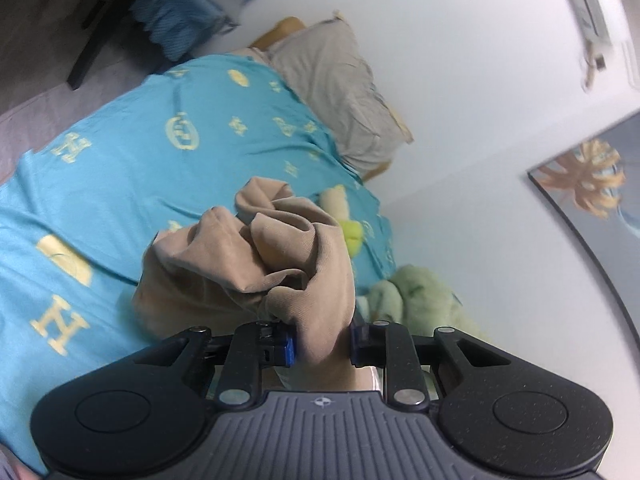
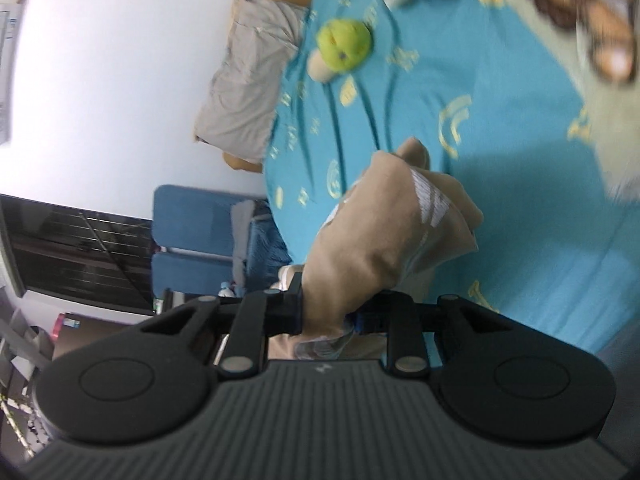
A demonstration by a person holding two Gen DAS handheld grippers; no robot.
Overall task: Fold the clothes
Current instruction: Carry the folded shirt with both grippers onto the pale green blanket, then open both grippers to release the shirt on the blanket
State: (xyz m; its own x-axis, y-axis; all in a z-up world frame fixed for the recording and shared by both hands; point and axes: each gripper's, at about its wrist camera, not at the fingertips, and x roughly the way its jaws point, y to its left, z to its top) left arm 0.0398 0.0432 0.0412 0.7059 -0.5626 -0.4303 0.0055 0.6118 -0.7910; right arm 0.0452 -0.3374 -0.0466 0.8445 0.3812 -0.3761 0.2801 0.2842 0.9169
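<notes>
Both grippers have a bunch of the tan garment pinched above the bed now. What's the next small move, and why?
Probably draw the two grippers apart to spread the cloth. The left gripper and the right gripper each clamp a crumpled wad of the tan garment, which hangs in folds above the blue bedspread. No edge or shape can be read yet, so folding cannot start until it is stretched flat.

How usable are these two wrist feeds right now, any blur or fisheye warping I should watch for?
Left wrist view: mostly sharp; the tan garment in the left hand-held gripper reads clearly, only its lower left edge smears; the wall picture bows from fisheye distortion. Right wrist view: motion-blurred, worst at the top right; the tan cloth in the right hand-held gripper stays readable, the green plush toy soft.
</notes>
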